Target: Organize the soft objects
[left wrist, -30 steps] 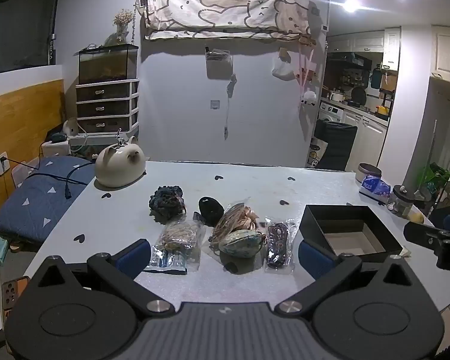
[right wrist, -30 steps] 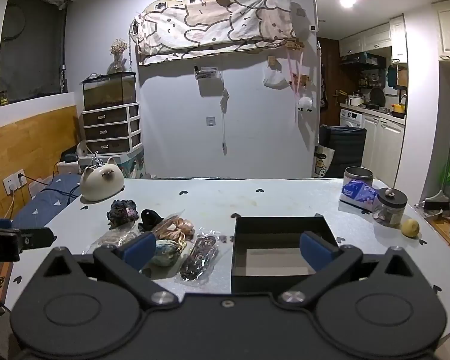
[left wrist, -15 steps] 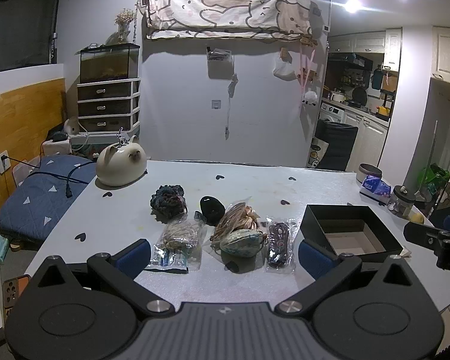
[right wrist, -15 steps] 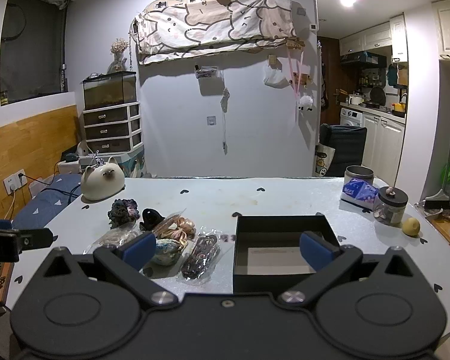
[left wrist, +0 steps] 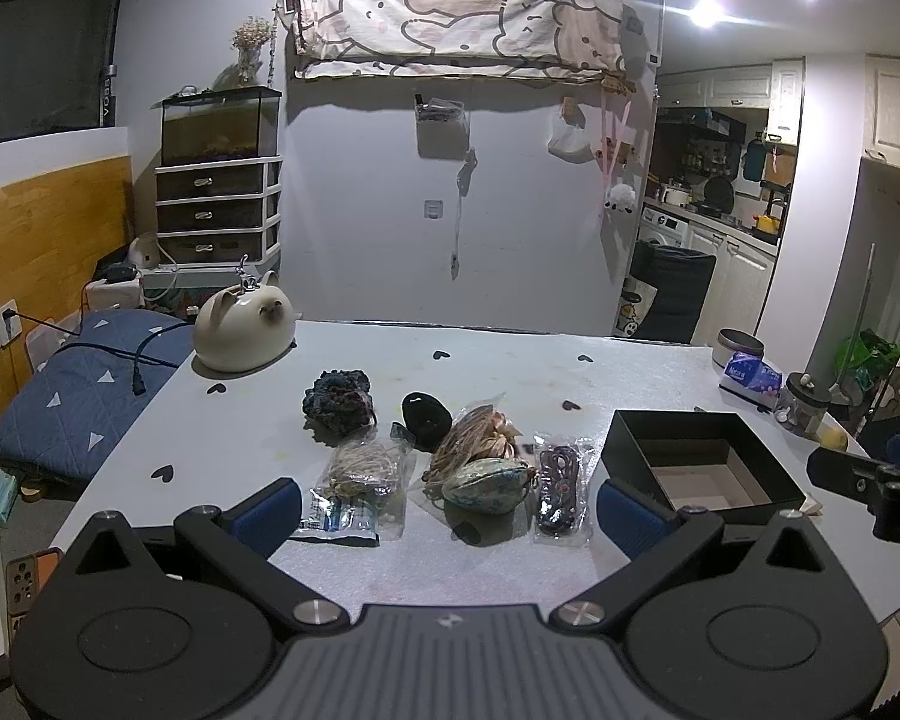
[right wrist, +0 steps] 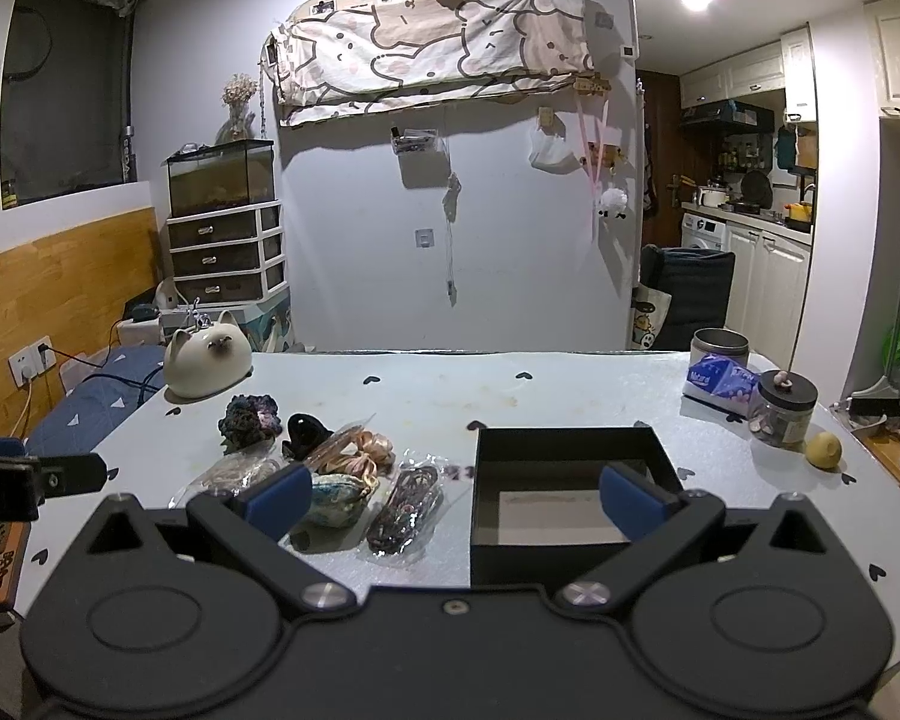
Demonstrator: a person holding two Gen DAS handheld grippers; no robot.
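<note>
Several soft items lie in a cluster on the grey table: a dark knitted bundle, a black scrunchie, a bagged tan twine bundle, a bagged pink ribbon, a teal fabric pouch and a bagged dark hair tie. An open black box stands to their right, empty. My left gripper is open, above the table's near edge before the cluster. My right gripper is open, before the box and the hair-tie bag.
A cream cat-shaped ceramic sits at the table's far left. At the right are a tin, a tissue pack, a dark-lidded jar and a yellow lemon. A blue mattress lies left of the table.
Both grippers have drifted very slightly; the view shifts a little. Nothing on the table has moved.
</note>
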